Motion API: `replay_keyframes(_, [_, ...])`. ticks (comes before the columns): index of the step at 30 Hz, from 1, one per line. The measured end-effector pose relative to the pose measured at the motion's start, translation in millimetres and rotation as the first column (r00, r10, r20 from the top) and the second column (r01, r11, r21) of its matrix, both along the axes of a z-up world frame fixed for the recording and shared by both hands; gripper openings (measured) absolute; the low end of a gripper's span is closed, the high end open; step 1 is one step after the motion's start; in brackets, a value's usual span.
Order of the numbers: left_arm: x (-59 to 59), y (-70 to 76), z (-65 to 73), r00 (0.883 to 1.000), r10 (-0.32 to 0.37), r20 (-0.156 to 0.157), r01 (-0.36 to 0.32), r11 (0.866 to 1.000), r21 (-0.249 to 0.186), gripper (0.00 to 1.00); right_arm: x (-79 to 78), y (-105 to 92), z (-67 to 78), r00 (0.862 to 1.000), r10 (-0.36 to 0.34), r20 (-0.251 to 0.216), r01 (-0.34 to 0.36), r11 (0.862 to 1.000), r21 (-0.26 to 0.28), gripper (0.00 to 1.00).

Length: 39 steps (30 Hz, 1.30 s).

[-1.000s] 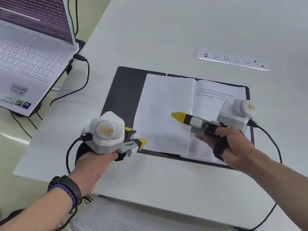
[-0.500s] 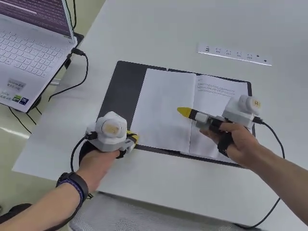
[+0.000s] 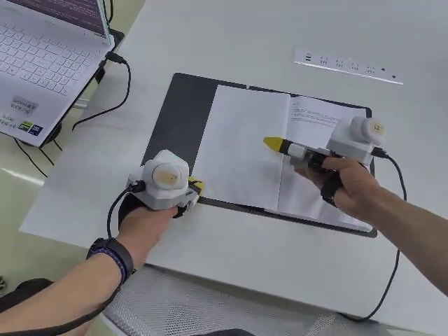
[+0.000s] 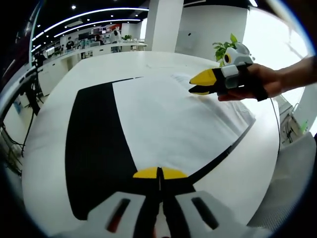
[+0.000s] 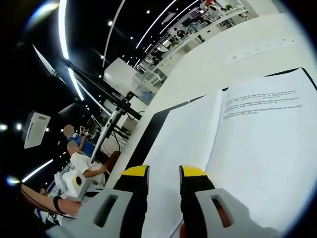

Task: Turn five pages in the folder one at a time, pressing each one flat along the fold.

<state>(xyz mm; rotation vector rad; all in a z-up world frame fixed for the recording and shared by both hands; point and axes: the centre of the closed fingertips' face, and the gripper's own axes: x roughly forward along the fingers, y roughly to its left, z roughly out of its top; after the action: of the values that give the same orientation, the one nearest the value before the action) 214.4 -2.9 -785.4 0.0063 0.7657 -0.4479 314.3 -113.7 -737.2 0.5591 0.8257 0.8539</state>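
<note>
Slid further up the fold (image 3: 287,115) with the right hand-held gripper (image 3: 269,143) — jaws a little apart, holding nothing. Drew the left hand-held gripper (image 3: 194,186), clenched on nothing, back to the near edge of the folder (image 3: 175,119), open on the counter (image 3: 231,49). Probably mid-press — no new page (image 3: 241,147) lifted yet.

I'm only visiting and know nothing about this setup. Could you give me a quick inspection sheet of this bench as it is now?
Surface: white table.
Job's things: black folder lying open; left page blank, right page with a few printed lines at its top.
Clutter: open laptop far left; power strip beyond the folder.
Grippers: left gripper shut, at the folder's near edge; right gripper open, over the fold.
Cables: laptop cable; right gripper's cable.
Surroundings: brightly lit hall, potted plant.
</note>
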Motion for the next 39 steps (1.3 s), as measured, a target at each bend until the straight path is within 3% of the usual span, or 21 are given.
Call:
replay_keyframes(4, [1.3, -0.2, -1.0, 1.000, -0.005, -0.009, 0.005, 1.000, 0.002, 0.00, 8.7, -5.5, -2.2, 1.000, -0.007, 0.009, 0.007, 1.000, -0.016, 0.18])
replay_keyframes(8, [1.3, -1.0, -0.6, 1.000, 0.000, -0.010, 0.000, 1.000, 0.000, 0.00, 29.1, -13.1, -8.3, 0.998, -0.066, -0.004, 0.066, 0.998, -0.008, 0.10])
replay_keyframes(18, [3.1, -1.7, -2.3, 1.000, 0.019, -0.021, -0.019, 1.000, 0.000, 0.00, 47.4, -12.1, -14.9, 0.994, -0.107, -0.024, 0.107, 0.994, -0.008, 0.00])
replay_keyframes(21, [3.0, -2.0, -2.6, 0.999, 0.025, -0.023, -0.025, 1.000, -0.006, 0.00, 47.2, -11.8, -16.8, 0.995, -0.094, -0.023, 0.094, 0.996, -0.012, 0.00])
replay_keyframes(24, [3.5, -1.9, -3.2, 0.999, 0.024, -0.021, -0.024, 1.000, -0.002, 0.00, 47.2, -13.3, -16.3, 0.995, -0.089, -0.039, 0.089, 0.996, 0.016, 0.00])
replay_keyframes(30, [4.1, -1.9, -3.7, 0.999, 0.024, -0.027, -0.024, 1.000, 0.000, 0.00, 53.1, -17.5, -18.7, 0.997, -0.073, -0.022, 0.073, 0.997, 0.036, 0.00])
replay_keyframes(39, [4.2, -1.7, -4.5, 0.999, 0.015, -0.031, -0.014, 1.000, 0.010, 0.00, 90.6, -21.0, -33.7, 0.990, -0.139, -0.026, 0.141, 0.987, 0.071, 0.00])
